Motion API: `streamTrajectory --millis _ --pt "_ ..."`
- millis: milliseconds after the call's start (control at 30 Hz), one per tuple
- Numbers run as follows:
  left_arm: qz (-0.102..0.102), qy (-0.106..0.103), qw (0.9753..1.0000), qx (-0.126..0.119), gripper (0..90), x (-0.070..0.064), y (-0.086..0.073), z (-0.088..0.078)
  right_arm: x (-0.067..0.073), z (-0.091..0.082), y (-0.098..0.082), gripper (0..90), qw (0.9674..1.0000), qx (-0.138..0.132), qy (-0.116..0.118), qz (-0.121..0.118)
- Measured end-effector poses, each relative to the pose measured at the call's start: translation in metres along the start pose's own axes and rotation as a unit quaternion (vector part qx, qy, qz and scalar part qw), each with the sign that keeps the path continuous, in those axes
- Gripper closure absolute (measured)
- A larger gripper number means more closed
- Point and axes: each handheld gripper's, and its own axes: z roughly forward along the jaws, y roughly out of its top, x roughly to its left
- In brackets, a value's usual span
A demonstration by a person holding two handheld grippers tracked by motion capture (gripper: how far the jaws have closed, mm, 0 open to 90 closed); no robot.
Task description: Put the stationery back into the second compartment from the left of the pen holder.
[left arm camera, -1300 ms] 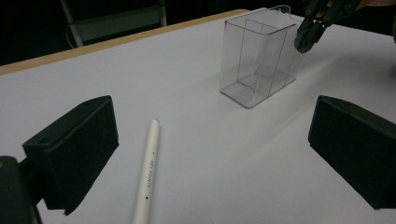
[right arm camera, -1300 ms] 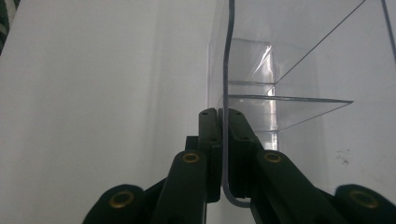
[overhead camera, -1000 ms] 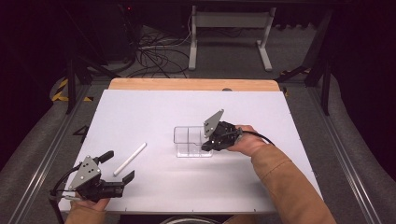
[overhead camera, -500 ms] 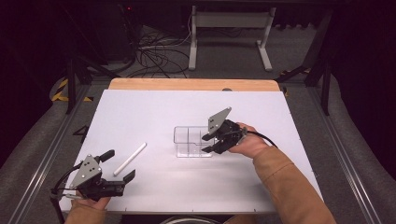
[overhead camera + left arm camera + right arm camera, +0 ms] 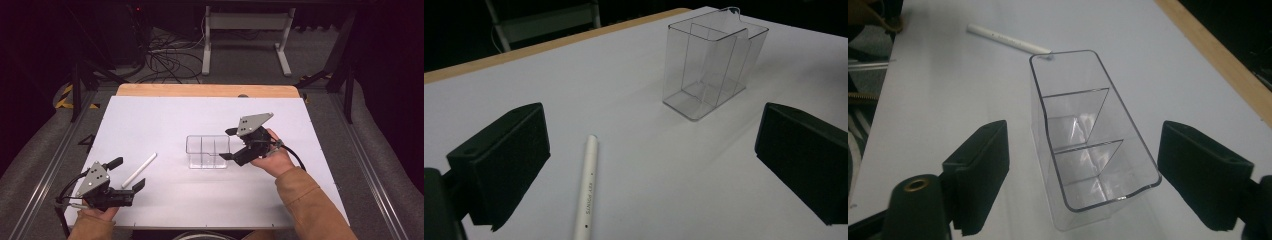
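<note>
The right gripper (image 5: 228,144) has just been opening; its jaws stand apart beside the clear organizer (image 5: 207,151), pressing nothing. The left gripper (image 5: 127,173) is released near the white pen (image 5: 139,170).

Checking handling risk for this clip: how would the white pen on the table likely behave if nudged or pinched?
The white pen is a smooth, round, slim stick lying flat, so it probably rolls sideways when nudged. It looks stiff and light. Its glossy barrel could slip between the left gripper pads unless pinched squarely across.

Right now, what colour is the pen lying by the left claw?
White, with small grey lettering on the pen; clearest in the left gripper view.
</note>
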Motion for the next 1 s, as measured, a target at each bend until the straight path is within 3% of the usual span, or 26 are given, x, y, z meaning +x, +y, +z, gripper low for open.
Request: streamTrajectory --millis 300,433,600,800,933,967,1000 --pt "0.001 -0.001 1.0 0.002 1.7 0.0 0.003 0.001 0.006 -0.019 -0.006 7.4 0.9977 -0.049 -0.04 0.023" --pt "0.002 -0.004 1.0 0.003 1.4 0.0 0.004 0.002 0.005 -0.023 -0.008 3.5 0.9966 -0.058 -0.041 0.041" --pt "0.002 -0.009 0.9999 0.009 1.7 0.002 0.009 0.001 0.018 -0.039 -0.022 0.6 0.9903 -0.096 -0.072 0.069" --pt "0.022 -0.006 0.9994 0.026 2.1 0.001 0.015 0.003 0.034 -0.052 -0.05 0.6 0.9848 -0.114 -0.1 0.084" --pt "0.024 -0.013 0.999 0.036 2.1 0.001 0.02 0.005 0.04 -0.056 -0.062 0.6 0.9824 -0.116 -0.112 0.093" --pt "0.025 -0.015 0.9988 0.041 1.7 0.001 0.022 0.007 0.045 -0.06 -0.071 0.6 0.9797 -0.126 -0.12 0.099" --pt "0.025 -0.016 0.9986 0.043 1.7 0.002 0.023 0.007 0.045 -0.06 -0.071 0.6 0.9797 -0.126 -0.12 0.099"
